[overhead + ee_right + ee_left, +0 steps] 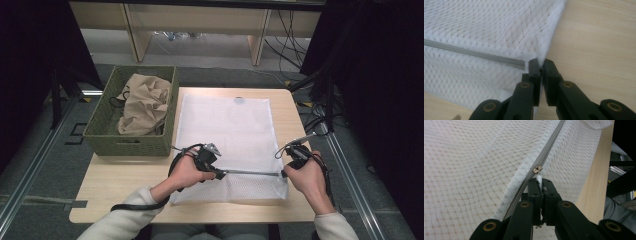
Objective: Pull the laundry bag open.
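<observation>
Zipper [250, 173] runs crosswise between grippers — left [216, 174] clenches its pull, right [285, 174] the mesh bag's [225, 125] edge.

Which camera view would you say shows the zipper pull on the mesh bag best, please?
The left gripper view: the brass zipper slider sits close up, its white zipper pull pinched in the left tongs. The high view shows the grey zipper as a thin line, the pull too small to make out. The right gripper view shows the zipper's end.
</observation>
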Demonstrator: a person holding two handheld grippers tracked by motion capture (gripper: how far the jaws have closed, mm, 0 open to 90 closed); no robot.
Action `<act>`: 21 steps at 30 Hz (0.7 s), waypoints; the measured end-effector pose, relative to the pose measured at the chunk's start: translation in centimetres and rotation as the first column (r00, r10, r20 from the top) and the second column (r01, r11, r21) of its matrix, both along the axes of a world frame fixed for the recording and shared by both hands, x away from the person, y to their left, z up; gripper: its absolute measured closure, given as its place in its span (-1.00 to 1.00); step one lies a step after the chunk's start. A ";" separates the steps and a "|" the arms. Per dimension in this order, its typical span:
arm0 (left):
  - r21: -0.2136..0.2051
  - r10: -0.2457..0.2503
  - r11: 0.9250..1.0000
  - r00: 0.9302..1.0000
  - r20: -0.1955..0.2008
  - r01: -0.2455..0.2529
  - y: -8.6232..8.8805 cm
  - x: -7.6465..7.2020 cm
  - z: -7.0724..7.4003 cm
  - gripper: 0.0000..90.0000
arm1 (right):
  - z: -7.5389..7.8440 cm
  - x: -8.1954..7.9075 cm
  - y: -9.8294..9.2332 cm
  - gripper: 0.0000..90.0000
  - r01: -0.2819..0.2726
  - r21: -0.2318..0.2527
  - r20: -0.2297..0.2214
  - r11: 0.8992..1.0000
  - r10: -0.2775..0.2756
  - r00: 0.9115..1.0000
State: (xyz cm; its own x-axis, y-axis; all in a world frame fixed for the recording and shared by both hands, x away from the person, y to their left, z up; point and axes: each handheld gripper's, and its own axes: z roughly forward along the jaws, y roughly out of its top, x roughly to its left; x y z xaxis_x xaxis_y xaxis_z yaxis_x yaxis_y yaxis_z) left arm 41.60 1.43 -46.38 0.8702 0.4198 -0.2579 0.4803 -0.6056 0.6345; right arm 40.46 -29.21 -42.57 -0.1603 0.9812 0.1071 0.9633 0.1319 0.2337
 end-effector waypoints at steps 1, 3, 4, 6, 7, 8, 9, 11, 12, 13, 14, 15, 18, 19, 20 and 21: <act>0.002 0.002 1.000 1.000 0.000 -0.002 0.1 0.0 0.0 0.93 | 0.0 0.0 0.0 0.92 0.002 -0.001 0.000 1.000 -0.002 1.000; 0.001 -0.001 1.000 1.000 -0.002 0.001 0.2 0.0 0.0 0.93 | 0.0 0.0 0.0 0.92 -0.003 0.001 0.002 1.000 0.003 1.000; 0.002 -0.002 1.000 1.000 -0.002 0.002 0.2 0.0 0.0 0.93 | 0.0 0.0 0.0 0.92 -0.001 0.001 0.000 1.000 0.001 1.000; -0.001 0.000 1.000 1.000 -0.006 0.000 0.2 0.0 0.0 0.93 | 0.0 0.0 0.0 0.92 -0.002 0.000 0.001 1.000 0.002 1.000; 0.001 0.000 1.000 1.000 -0.005 0.000 0.3 0.0 0.0 0.93 | 0.0 0.0 0.0 0.92 -0.004 0.000 0.002 1.000 0.004 1.000; 0.000 0.003 1.000 1.000 -0.005 -0.003 0.3 0.0 0.0 0.93 | 0.0 0.0 0.0 0.92 -0.003 -0.001 0.002 1.000 0.003 1.000; -0.001 0.006 1.000 1.000 -0.004 -0.006 0.3 0.0 0.0 0.93 | -0.1 0.0 -0.1 0.92 -0.004 -0.001 0.001 1.000 0.004 1.000; 0.002 0.005 1.000 1.000 0.001 -0.005 0.4 0.1 0.0 0.93 | 0.0 0.0 -0.1 0.92 -0.004 0.000 0.002 1.000 0.004 1.000; -0.004 0.004 1.000 1.000 -0.004 -0.004 0.4 0.0 0.1 0.93 | 0.0 0.0 -0.1 0.92 -0.004 -0.002 0.005 1.000 0.004 1.000; 0.002 0.003 1.000 1.000 0.003 -0.003 0.5 0.1 0.1 0.93 | 0.0 0.0 -0.2 0.92 -0.009 -0.004 0.011 1.000 0.009 1.000; 0.000 0.006 1.000 1.000 -0.002 -0.006 0.5 0.1 0.1 0.93 | -0.1 0.0 -0.3 0.92 -0.004 0.006 0.014 1.000 0.004 1.000; -0.001 0.007 1.000 1.000 -0.001 -0.007 0.6 0.1 0.1 0.93 | 0.0 0.0 -0.3 0.92 0.000 -0.001 0.011 1.000 0.000 1.000; 0.003 0.006 1.000 1.000 0.000 -0.006 0.6 0.1 0.1 0.93 | 0.0 0.0 -0.3 0.92 0.005 0.000 -0.003 1.000 -0.005 1.000; 0.004 0.007 1.000 1.000 0.001 -0.007 0.6 0.1 0.1 0.93 | -0.1 0.0 -0.3 0.92 0.003 0.001 0.003 1.000 -0.003 1.000; 0.003 0.007 1.000 1.000 -0.001 -0.007 0.7 0.1 0.1 0.93 | 0.0 0.0 -0.3 0.92 0.003 -0.005 0.002 1.000 -0.003 1.000; -0.006 0.010 1.000 1.000 -0.007 -0.010 0.7 0.0 0.1 0.93 | -0.1 0.0 -0.3 0.92 0.000 -0.005 0.005 1.000 0.000 1.000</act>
